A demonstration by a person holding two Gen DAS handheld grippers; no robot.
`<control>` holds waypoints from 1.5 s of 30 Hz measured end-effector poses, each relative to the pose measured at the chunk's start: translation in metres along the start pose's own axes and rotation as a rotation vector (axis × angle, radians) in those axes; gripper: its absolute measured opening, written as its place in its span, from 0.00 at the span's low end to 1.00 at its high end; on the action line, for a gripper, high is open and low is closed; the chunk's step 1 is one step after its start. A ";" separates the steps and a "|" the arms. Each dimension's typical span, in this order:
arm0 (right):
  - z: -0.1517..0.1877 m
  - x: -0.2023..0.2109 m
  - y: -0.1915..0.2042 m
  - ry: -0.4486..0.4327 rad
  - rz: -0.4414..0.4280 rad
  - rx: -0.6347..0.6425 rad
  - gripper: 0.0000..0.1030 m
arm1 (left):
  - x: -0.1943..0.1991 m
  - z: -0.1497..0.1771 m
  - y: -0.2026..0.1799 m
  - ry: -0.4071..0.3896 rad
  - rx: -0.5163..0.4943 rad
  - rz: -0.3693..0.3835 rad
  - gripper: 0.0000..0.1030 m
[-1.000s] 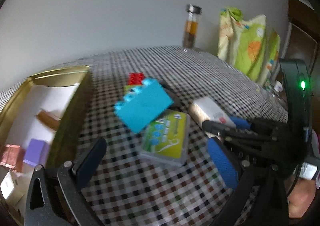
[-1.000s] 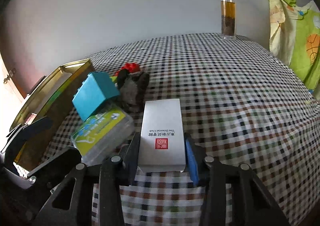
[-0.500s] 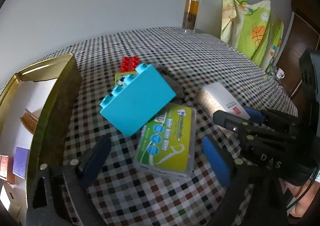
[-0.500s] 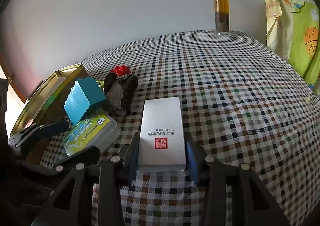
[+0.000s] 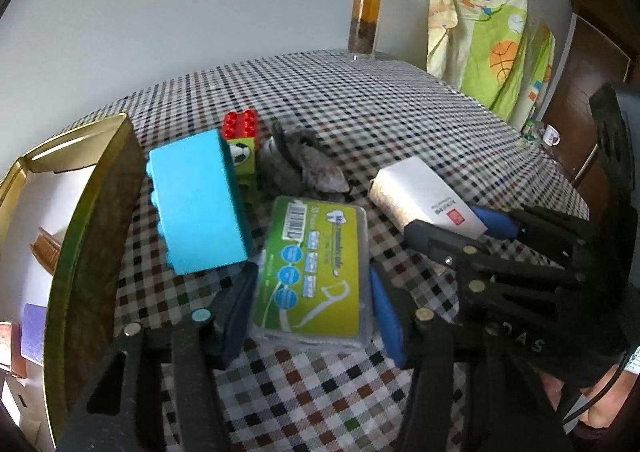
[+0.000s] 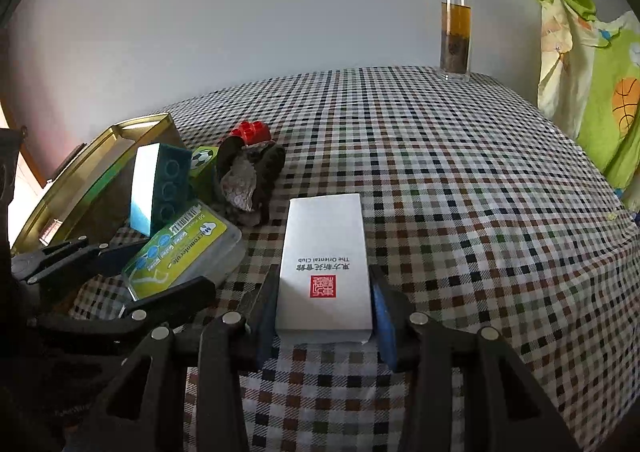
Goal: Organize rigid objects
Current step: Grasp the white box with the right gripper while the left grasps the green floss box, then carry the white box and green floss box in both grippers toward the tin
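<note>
My left gripper (image 5: 310, 292) is closed on a clear floss-pick box with a green label (image 5: 312, 268), which lies on the checked tablecloth. My right gripper (image 6: 325, 304) is shut on a white carton with a red seal (image 6: 325, 260); it also shows in the left wrist view (image 5: 424, 198). A big turquoise brick (image 5: 196, 204) leans against the floss box. Behind it are a green and red brick stack (image 5: 241, 140) and a grey stone (image 5: 304, 168). A gold tin (image 5: 100, 212) stands open at the left, holding small items.
A glass tea bottle (image 6: 455, 22) stands at the table's far edge. A green and yellow cloth (image 6: 592, 84) hangs at the right. A small purple block (image 5: 34, 326) and a brown item (image 5: 46, 250) lie inside the tin. The table edge falls away at the right.
My left gripper moved forward and closed its fingers around the floss-pick box. The turquoise brick shifted left and more upright. The right gripper kept its hold on the white carton.
</note>
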State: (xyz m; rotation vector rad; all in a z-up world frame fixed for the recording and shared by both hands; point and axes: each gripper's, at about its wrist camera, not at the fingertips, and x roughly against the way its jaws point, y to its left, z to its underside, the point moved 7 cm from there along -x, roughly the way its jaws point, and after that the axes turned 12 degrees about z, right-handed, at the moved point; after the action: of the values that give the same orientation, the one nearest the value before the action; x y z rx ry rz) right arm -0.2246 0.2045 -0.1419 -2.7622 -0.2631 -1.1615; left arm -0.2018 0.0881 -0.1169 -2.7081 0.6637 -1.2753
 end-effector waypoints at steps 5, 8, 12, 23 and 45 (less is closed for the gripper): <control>-0.001 0.003 -0.001 -0.017 0.000 -0.003 0.42 | 0.004 -0.002 -0.002 -0.021 -0.018 -0.001 0.53; -0.003 0.005 -0.002 -0.032 0.002 -0.006 0.42 | 0.006 -0.004 -0.005 -0.039 -0.036 -0.010 0.53; -0.004 0.008 -0.003 -0.044 0.001 -0.010 0.42 | 0.008 -0.006 -0.007 -0.054 -0.049 -0.016 0.53; -0.006 0.022 -0.007 -0.129 0.013 -0.028 0.42 | 0.019 -0.012 -0.015 -0.118 -0.103 -0.057 0.53; -0.008 0.028 -0.006 -0.173 0.010 -0.032 0.42 | 0.045 -0.014 -0.014 -0.245 -0.111 -0.112 0.53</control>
State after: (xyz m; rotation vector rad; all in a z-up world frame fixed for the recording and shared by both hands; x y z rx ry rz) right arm -0.2122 0.2121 -0.1160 -2.8916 -0.2502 -0.9334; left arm -0.1823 0.0841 -0.0721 -2.9632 0.5785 -0.9273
